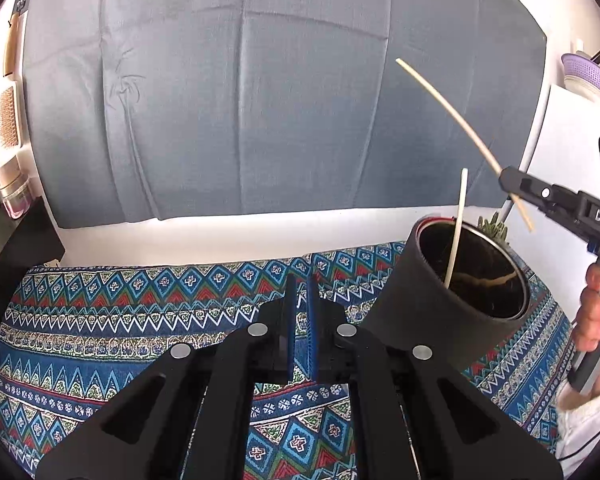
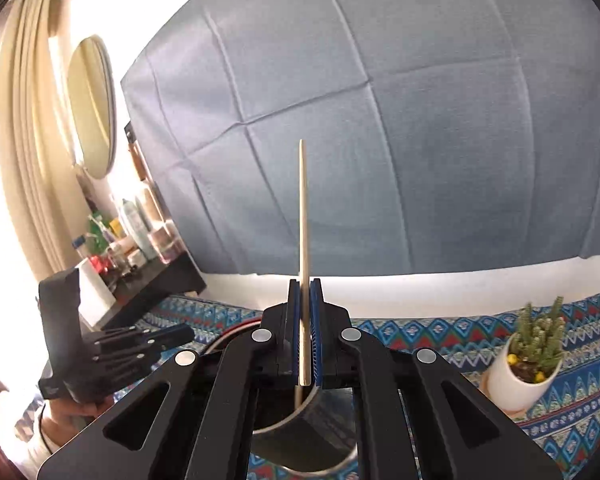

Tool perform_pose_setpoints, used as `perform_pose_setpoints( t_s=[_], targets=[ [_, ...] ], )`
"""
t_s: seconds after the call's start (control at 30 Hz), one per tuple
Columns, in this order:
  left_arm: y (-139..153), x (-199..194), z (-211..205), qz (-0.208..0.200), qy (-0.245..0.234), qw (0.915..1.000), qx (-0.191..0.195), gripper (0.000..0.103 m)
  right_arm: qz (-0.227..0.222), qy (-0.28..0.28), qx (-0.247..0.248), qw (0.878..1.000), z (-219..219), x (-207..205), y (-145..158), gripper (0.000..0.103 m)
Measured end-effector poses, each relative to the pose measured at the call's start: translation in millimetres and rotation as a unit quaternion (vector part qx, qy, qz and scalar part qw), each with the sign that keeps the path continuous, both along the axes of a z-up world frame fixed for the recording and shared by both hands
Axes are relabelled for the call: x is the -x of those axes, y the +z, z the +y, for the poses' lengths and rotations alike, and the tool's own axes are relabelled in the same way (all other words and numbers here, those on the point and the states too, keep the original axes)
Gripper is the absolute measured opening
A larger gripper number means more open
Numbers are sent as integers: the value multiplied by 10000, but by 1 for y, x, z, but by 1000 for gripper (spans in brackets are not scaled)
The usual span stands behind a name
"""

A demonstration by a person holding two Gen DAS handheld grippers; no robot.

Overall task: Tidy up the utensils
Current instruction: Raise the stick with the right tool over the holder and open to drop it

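Observation:
In the right wrist view my right gripper [image 2: 305, 285] is shut on a pale wooden chopstick [image 2: 303, 220] that points up and away. A black cylindrical holder [image 2: 300, 436] shows below its fingers. From the left wrist view that gripper [image 1: 510, 182] hangs above the holder [image 1: 420, 308], its chopstick [image 1: 448, 116] slanting up to the left. A second chopstick [image 1: 458, 224] leans inside the holder. My left gripper [image 1: 302, 280] is shut with nothing between its blue pads, just left of the holder and above the cloth.
A blue, red and white patterned cloth [image 1: 140, 320] covers the surface. A small cactus in a white pot [image 2: 528, 360] stands to the right of the holder. A grey fabric backdrop [image 1: 240, 100] hangs behind. Bottles crowd a dark shelf [image 2: 156, 280] at left.

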State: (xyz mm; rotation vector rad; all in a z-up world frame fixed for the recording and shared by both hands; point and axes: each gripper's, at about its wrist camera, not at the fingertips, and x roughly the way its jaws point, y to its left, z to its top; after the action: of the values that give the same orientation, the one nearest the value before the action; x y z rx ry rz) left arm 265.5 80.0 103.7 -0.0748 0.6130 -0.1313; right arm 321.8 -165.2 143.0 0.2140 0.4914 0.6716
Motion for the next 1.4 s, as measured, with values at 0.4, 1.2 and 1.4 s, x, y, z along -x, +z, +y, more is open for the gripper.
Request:
perform_pose_setpoints(
  t_s=[0.4, 1.2, 1.4],
  targets=[
    [2, -4, -13, 101, -155, 9998, 47, 5, -185, 192, 193, 9995, 43, 5, -35, 5],
    [-1, 1, -17, 98, -253, 9996, 89, 10, -432, 291, 1986, 9787, 36, 53, -23, 7],
    [-2, 8, -19, 49, -221, 9997, -15, 37, -363, 153, 2063, 9777, 31, 53, -19, 17]
  ],
)
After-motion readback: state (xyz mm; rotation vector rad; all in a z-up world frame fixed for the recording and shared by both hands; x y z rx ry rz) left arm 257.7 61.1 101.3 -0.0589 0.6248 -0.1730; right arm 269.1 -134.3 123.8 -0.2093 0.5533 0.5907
